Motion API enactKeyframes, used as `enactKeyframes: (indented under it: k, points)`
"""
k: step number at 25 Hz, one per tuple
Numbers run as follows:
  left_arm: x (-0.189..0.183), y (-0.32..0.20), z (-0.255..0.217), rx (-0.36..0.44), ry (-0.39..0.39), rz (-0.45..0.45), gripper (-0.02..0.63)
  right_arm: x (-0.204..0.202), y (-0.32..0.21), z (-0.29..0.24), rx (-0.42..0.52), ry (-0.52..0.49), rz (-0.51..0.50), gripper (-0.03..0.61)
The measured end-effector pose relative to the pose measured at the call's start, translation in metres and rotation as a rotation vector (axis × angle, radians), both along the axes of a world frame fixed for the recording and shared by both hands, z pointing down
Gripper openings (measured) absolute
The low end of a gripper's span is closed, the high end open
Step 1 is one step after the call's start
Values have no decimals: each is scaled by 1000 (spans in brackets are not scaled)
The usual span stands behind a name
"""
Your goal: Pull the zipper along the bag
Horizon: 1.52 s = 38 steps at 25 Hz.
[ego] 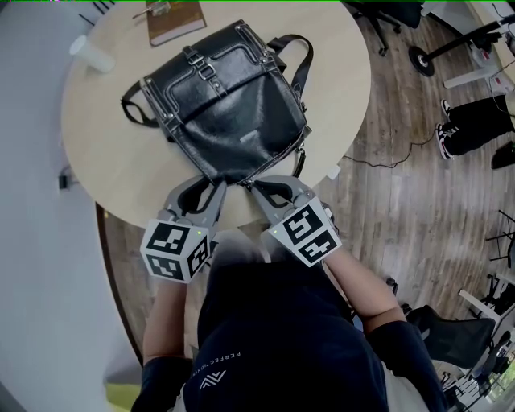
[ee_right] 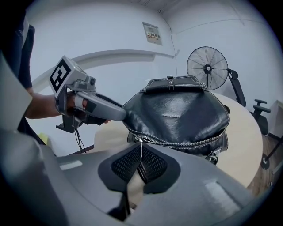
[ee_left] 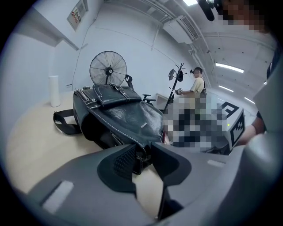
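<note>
A black leather bag (ego: 221,105) lies on the round table (ego: 105,153), its zipped end toward me at the near edge. In the right gripper view a silver zipper (ee_right: 185,142) runs along the bag (ee_right: 177,110), its slider (ee_right: 140,140) at the left end. My right gripper (ee_right: 140,162) is shut on the thin metal pull hanging from that slider. My left gripper (ee_left: 143,152) stands open, with the bag's stitched corner (ee_left: 140,161) in the gap between its pads. In the head view the left gripper (ego: 211,187) and right gripper (ego: 259,187) sit side by side at the bag's near edge.
A brown notebook (ego: 175,20) and a white paper cup (ego: 92,55) sit at the table's far side. The bag's strap (ego: 133,109) loops out to the left. A standing fan (ee_right: 207,66) and office chairs stand beyond the table; a person (ee_left: 196,84) is far off.
</note>
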<state>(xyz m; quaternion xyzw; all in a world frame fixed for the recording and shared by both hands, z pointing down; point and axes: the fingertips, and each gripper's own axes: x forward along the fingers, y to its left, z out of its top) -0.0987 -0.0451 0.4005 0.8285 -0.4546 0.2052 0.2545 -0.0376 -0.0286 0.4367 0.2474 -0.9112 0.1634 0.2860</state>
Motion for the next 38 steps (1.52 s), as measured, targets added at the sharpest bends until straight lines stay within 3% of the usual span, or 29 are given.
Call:
enactKeyframes:
  k: [3,6,12,16,21,38]
  points:
    - [4,3,3,22,-31,17,146,-1,0,3,-11,-2,2,12]
    - [9,6,5,40,-41,23,216,-2,1,4,-18,-8,2,14]
    - [6,0,14,106,-188,-14,145,-4,4,7,-31,-24,13,14]
    - [7,4,11,83,-122,-14,96,-2,2,4,-20,-19,19,14]
    - [4,6,9,94,-73,-11,86,-4,0,1,20,4,11,14]
    - [3,7,8,67,-100,42,81,5,-3,-5,87,67,-13,14]
